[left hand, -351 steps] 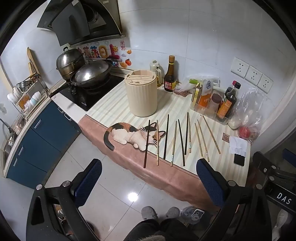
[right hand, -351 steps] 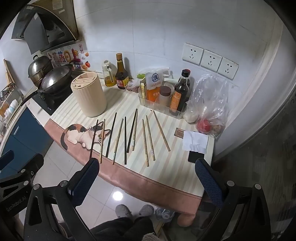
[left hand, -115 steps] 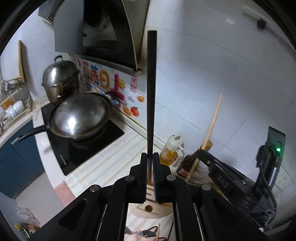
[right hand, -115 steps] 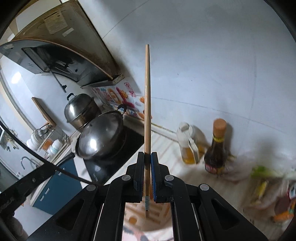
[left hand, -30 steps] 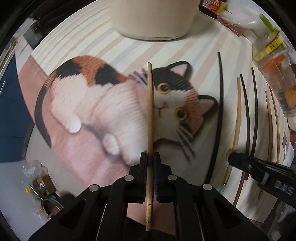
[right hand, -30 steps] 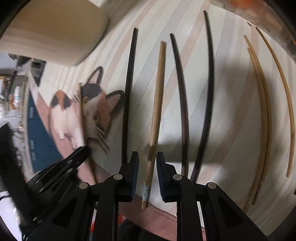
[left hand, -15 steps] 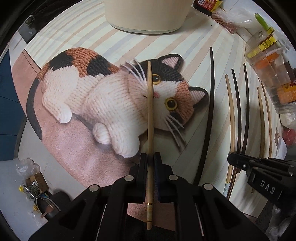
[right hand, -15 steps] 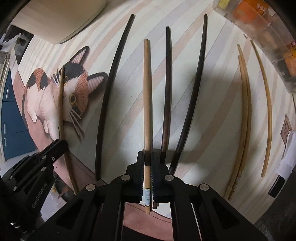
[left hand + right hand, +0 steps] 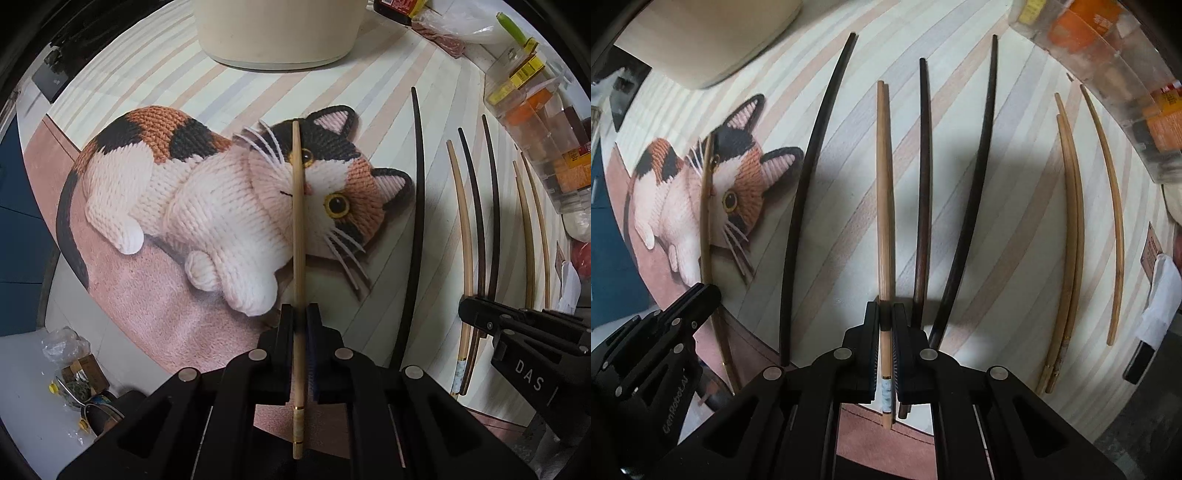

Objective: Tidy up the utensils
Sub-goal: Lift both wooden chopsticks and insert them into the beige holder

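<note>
Left grip: left gripper [image 9: 300,314] is clamped on a light bamboo chopstick [image 9: 297,229] near its thick butt end; the butt sticks out back past the pads.
Right grip: right gripper [image 9: 885,314] is pinched on a second light chopstick [image 9: 883,192] near its banded butt end; a shadow lies just beside it on the cloth, so it looks barely raised.
Axis, left stick: long axis runs from the front edge of the counter toward the back, tip pointing away over the knitted-cat print [image 9: 229,199] on the striped cloth [image 9: 155,85].
Axis, right stick: same direction, roughly parallel to its neighbours, tip toward the back edge.
Left on counter: three dark chopsticks [image 9: 925,177] and three thin pale ones [image 9: 1071,229] lie in a loose row near the front edge, right of the cat.
Holder: beige cylindrical holder [image 9: 277,33] stands at the back, behind the cat.
Progress: early by my reading; two sticks in hand, six to fetch. How many are in the holder is not visible.
Next: carry both to the holder.
</note>
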Available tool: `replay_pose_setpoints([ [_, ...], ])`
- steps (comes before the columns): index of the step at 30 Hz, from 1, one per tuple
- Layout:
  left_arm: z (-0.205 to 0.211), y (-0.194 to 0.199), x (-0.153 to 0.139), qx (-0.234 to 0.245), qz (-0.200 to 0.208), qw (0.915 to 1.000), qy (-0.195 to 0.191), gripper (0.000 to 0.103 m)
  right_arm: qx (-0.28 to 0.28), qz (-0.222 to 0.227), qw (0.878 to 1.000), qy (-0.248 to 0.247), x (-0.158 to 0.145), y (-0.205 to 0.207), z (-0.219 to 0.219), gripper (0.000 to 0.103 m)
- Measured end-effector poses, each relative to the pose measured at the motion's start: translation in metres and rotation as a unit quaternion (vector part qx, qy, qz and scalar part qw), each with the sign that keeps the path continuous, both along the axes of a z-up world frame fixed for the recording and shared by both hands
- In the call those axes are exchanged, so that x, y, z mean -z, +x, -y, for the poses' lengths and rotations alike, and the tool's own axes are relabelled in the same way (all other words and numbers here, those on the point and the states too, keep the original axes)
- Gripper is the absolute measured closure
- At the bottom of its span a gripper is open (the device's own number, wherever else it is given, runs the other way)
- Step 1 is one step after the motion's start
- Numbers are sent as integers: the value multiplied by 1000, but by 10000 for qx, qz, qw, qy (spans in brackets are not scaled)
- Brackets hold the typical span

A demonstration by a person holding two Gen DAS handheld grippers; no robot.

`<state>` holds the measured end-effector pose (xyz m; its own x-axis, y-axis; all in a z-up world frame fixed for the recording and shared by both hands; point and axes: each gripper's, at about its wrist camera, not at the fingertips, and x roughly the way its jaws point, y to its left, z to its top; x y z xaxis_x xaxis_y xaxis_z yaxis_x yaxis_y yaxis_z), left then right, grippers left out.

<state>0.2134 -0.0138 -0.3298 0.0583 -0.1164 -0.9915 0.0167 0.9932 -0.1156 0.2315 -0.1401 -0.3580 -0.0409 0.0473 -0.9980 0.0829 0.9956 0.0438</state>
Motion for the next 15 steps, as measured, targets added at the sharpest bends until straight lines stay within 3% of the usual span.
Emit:
replay_pose_setpoints([
  [8, -12, -10, -40, -74, 489, 9986, -161, 99, 376, 561, 9963, 531, -27, -30, 24, 97],
  [15, -20, -6, -86, -61, 1035, 9942, -292, 99, 616, 1262, 9861, 884, -82, -33, 37, 97],
])
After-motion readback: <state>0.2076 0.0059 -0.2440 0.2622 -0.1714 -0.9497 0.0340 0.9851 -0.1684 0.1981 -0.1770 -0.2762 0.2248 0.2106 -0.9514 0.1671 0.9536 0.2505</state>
